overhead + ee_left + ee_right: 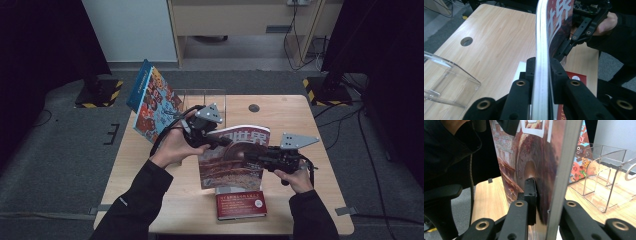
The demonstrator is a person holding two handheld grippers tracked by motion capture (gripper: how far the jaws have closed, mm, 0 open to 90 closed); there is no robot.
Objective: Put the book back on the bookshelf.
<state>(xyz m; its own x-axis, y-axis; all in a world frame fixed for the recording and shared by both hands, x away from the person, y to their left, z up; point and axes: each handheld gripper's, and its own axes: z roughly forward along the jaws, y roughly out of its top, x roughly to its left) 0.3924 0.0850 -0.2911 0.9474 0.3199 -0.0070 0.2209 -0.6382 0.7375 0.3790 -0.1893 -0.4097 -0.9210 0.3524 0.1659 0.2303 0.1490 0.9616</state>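
A dim room with a grey carpeted floor (60,165) surrounds the scene; dark curtains hang at both sides, a pale wall panel and a light wooden desk stand at the back, and black cables trail across the carpet on the right. Two stand bases edged with yellow-and-black striped tape (97,94) sit on the floor beyond the table's far corners.

In the middle stands a light wood-grain square table (150,200) with a round dark cable hole (254,108) near its far edge. A clear acrylic divided rack (202,97) sits at the far side, and a large blue-spined picture book with a colourful cover (150,102) leans at the table's far left corner, beside the rack.

A reddish-brown glossy magazine with large white characters (232,157) is held upright above the table centre. The left gripper (541,75) pinches its top edge, jaws pressed against both faces of the pages. The right gripper (541,202) clamps the magazine's right edge, one jaw on the cover and one behind.

A small dark red book with a white round label (241,205) lies flat near the table's front edge, just below the magazine.
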